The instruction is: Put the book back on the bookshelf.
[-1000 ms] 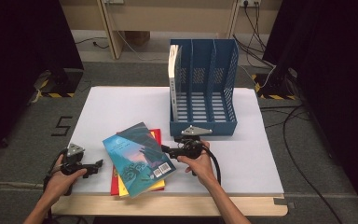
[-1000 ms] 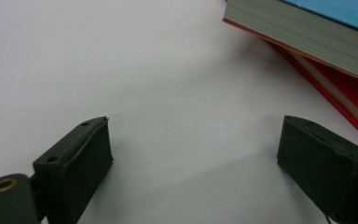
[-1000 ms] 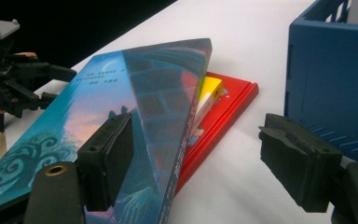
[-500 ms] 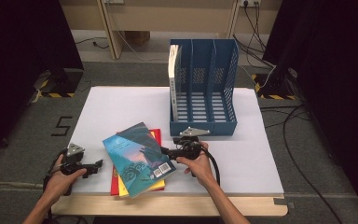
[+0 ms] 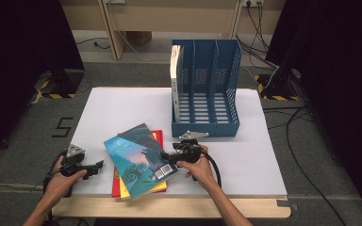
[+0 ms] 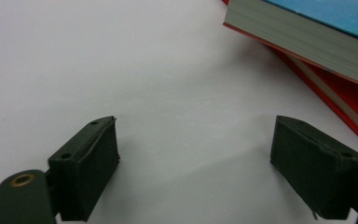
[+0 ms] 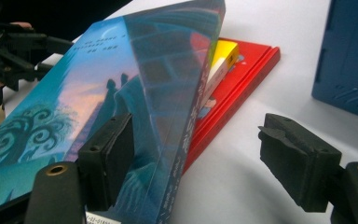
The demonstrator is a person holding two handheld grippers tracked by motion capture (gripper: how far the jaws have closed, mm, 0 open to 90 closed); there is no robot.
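Judging by the layout, the work is filing books into the blue plastic three-slot file rack (image 5: 206, 89) that stands at the upper middle of the white tabletop (image 5: 122, 106), and it is at an early stage: one pale upright book (image 5: 175, 70) already stands in the rack's leftmost slot, while the other two slots look empty. Below and left of the rack, at the lower middle of the high view, lies a stack: a teal-blue illustrated paperback (image 5: 140, 159) on top, askew, over a yellow book (image 7: 223, 58) and a red hardcover book (image 7: 242, 77). The right tool (image 5: 169, 157) sits at the paperback's right edge; in the right gripper view one jaw rests over the cover and the other stands apart on the bare side, so the jaws are wide and not yet pressing. The left tool (image 5: 95, 165) rests at the lower left, just beside the stack; its jaws have just been closing, with nothing between them. Gripping, lifting and slotting the paperback remain, then the others.
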